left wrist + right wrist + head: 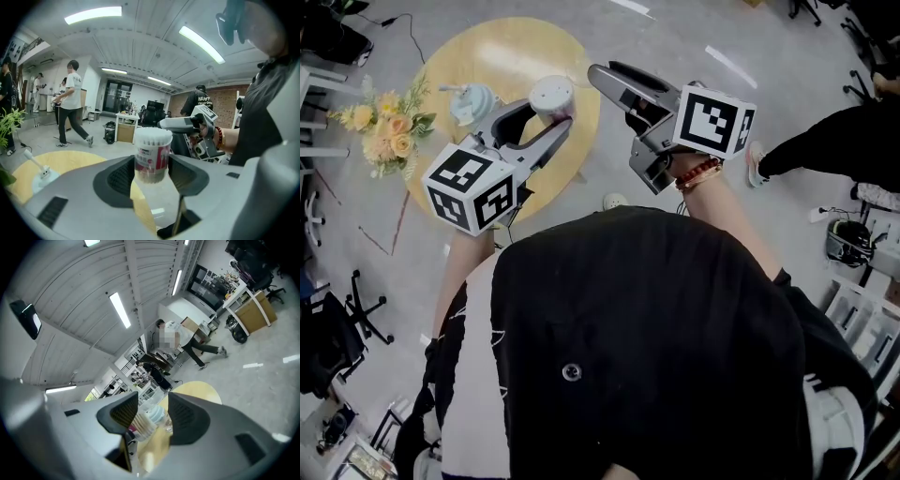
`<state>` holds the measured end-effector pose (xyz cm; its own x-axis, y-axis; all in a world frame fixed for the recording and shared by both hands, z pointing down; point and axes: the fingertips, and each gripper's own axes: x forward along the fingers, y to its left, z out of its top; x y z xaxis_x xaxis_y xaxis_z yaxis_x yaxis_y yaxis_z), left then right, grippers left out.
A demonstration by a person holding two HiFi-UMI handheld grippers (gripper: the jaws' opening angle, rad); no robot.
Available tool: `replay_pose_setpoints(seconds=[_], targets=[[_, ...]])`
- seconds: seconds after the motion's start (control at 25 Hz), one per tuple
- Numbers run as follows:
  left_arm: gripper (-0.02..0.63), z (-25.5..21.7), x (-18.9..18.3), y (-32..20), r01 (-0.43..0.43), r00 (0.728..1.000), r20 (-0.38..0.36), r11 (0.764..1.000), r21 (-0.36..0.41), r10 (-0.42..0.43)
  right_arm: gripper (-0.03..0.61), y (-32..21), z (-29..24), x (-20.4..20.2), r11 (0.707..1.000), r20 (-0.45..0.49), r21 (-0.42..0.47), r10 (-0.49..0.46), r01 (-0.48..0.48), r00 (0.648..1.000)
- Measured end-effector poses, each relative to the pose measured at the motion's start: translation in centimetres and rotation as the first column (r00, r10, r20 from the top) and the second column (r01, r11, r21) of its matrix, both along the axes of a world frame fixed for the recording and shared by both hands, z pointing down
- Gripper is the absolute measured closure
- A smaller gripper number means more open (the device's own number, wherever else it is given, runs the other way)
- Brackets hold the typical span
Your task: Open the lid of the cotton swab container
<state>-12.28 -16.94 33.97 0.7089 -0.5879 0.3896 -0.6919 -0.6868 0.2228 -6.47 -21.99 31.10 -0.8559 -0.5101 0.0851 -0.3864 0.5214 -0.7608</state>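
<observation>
Left gripper (pixel 151 171): shut on container (pixel 153 154), upright over table (pixel 502 56).
Right gripper (pixel 153 411): jaws apart, empty, near it.
Method: I'd pinch the lid (pixel 153 135) rim squarely, lift gently and keep my left steady.

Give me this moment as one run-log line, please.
left gripper: shut on white cylindrical plastic cotton swab container | right gripper: open, empty, beside it | lid: looks closed

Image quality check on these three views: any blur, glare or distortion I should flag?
Head view: sharp, evenly lit, pale glare patch on the round table. Left gripper view: fisheye bend, dark corners, ceiling lights blown out, cotton swab container crisp. Right gripper view: strong tilt and fisheye; the container looks soft beyond the right claw.
</observation>
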Motion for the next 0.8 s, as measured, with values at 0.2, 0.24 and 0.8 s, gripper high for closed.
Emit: replay_pose_setpoints(seconds=[0.2,0.24,0.8], targets=[[0.377,0.2,0.2,1.0,0.005,1.000,-0.017,1.000,0.003,-0.005,0.385,1.2,0.5,0.1,1.000,-0.012,-0.007,-0.004,0.004,1.000],[0.377,0.1,0.1,1.0,0.005,1.000,-0.021,1.000,0.002,-0.005,0.385,1.2,0.3,-0.1,1.000,-0.018,-0.004,-0.009,0.009,1.000],[0.377,-0.8,-0.2,1.1,0.011,0.999,-0.043,1.000,0.014,-0.011,0.387,1.7,-0.2,-0.5,0.999,-0.007,-0.023,-0.025,0.025,1.000]])
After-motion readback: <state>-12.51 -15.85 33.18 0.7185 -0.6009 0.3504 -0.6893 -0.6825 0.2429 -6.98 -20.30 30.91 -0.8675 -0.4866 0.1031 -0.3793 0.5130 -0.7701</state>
